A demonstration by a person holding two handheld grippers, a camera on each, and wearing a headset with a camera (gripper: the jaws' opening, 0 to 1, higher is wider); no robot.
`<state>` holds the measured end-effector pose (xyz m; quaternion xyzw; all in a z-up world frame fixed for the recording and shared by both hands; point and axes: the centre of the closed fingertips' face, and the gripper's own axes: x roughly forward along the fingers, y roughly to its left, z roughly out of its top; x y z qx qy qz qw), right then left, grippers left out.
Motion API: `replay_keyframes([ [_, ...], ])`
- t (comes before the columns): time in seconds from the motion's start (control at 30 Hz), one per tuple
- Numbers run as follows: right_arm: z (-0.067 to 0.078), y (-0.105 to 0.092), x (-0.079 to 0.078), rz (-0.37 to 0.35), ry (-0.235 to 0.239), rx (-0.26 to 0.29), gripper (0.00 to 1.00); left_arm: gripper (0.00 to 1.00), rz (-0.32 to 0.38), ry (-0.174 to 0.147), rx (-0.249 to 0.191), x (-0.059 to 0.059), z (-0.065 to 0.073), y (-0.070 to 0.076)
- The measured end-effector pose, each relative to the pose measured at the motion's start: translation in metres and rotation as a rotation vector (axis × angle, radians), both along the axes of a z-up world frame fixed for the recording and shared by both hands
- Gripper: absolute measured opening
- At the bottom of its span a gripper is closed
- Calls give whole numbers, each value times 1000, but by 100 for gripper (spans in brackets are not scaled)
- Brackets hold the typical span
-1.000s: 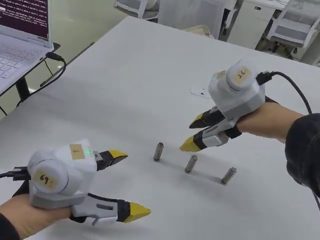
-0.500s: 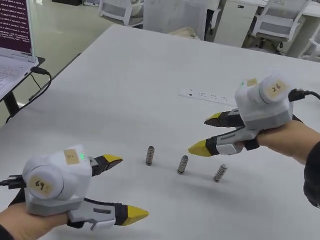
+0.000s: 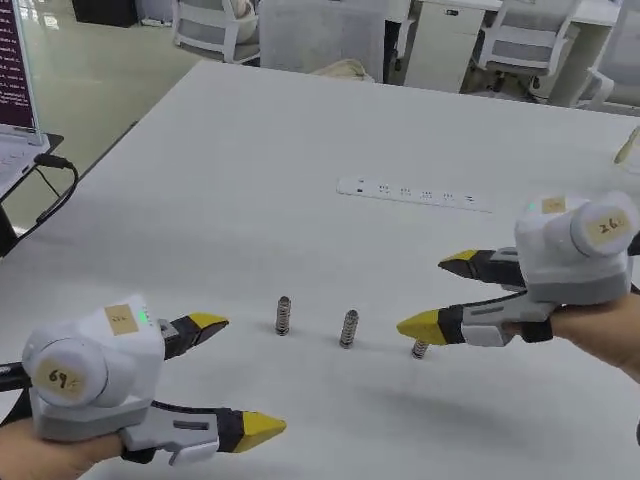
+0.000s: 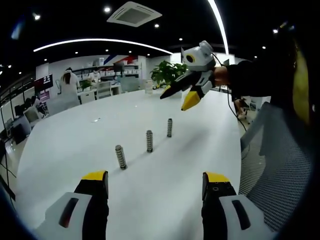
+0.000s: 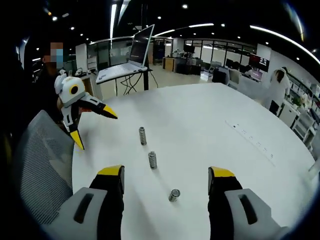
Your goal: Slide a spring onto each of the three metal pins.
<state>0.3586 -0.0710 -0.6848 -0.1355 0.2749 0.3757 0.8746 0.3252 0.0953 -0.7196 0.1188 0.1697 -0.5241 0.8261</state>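
Three springs (image 3: 348,328) stand in a row on the tabletop (image 3: 300,180), seemingly over pins. The left gripper (image 3: 238,374) at 7 o'clock and the right gripper (image 3: 435,295) at 3 o'clock are both spread and empty. A low-swinging right jaw could topple the nearest.

Wide white table (image 3: 250,150), grey office chairs (image 3: 210,25) beyond, ceiling light strips (image 4: 100,41), possibly a potted plant (image 4: 165,72)

Left gripper (image 3: 232,375): held in the left hand (image 3: 45,452), low and close to the person, jaws spread wide and empty, yellow tips pointing right. Right gripper (image 3: 428,295): held in the right hand (image 3: 600,330), jaws likewise apart and empty, tips pointing left toward the other gripper.
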Motion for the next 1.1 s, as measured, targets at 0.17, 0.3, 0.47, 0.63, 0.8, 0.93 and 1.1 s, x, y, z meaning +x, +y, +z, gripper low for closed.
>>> replay_keyframes([
  [0.17, 0, -9, -13, -32, -13, 26, 69, 74, -1, -4, 0, -1, 2, 0],
  [0.3, -11, -16, -29, -51, -11, 36, 69, 74, 3, 2, -4, -3, 2, 0],
  [0.47, -28, -24, -43, -68, 23, 47, 69, 74, 5, 11, -6, -6, 0, 0],
  [0.63, -37, -22, -55, -90, 30, 78, 71, 74, 11, 12, -10, -10, 1, 1],
  [0.8, -38, -20, -61, -114, 5, 114, 73, 74, 29, 28, -24, -12, 0, 4],
  [0.93, -42, -19, -65, -125, 3, 115, 74, 74, 36, 31, -31, -13, 0, 4],
  [1.1, -42, -20, -68, -146, 8, 131, 75, 74, 45, 38, -35, -14, -2, 5],
])
